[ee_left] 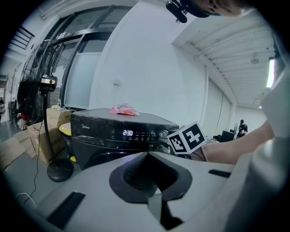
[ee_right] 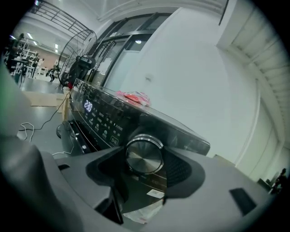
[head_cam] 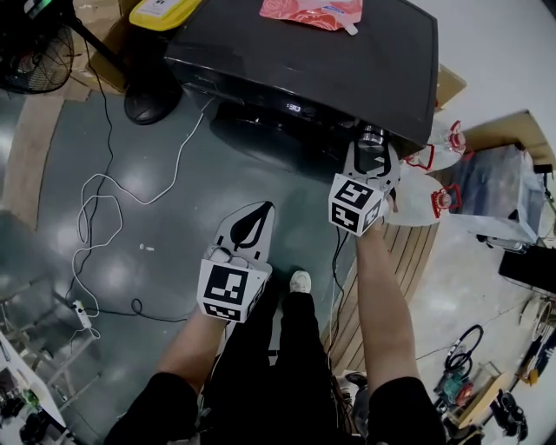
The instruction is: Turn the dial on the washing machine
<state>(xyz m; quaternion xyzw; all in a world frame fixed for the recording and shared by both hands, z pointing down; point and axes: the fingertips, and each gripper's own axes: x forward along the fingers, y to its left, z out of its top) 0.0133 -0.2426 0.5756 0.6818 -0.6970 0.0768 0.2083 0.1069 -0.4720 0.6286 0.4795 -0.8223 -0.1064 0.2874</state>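
A black washing machine (head_cam: 304, 61) stands in front of me, its display lit (ee_left: 128, 133). Its round silver dial (ee_right: 144, 155) sits at the right end of the control panel. My right gripper (head_cam: 372, 149) reaches up to the panel, and its two dark pads sit against the dial's rim on either side, shut on it. In the head view the dial (head_cam: 372, 136) shows only just above the jaws. My left gripper (head_cam: 257, 217) hangs lower, over the floor and away from the machine. Its jaws meet at the tips with nothing between them (ee_left: 147, 154).
A pink pouch (head_cam: 311, 12) lies on the machine's lid. A standing fan (head_cam: 26, 43) with a round base (head_cam: 152, 100) is to the left, and a white cable (head_cam: 113, 200) trails over the floor. Clear jugs with red handles (head_cam: 426, 187) and a wooden panel (head_cam: 382, 278) are to the right.
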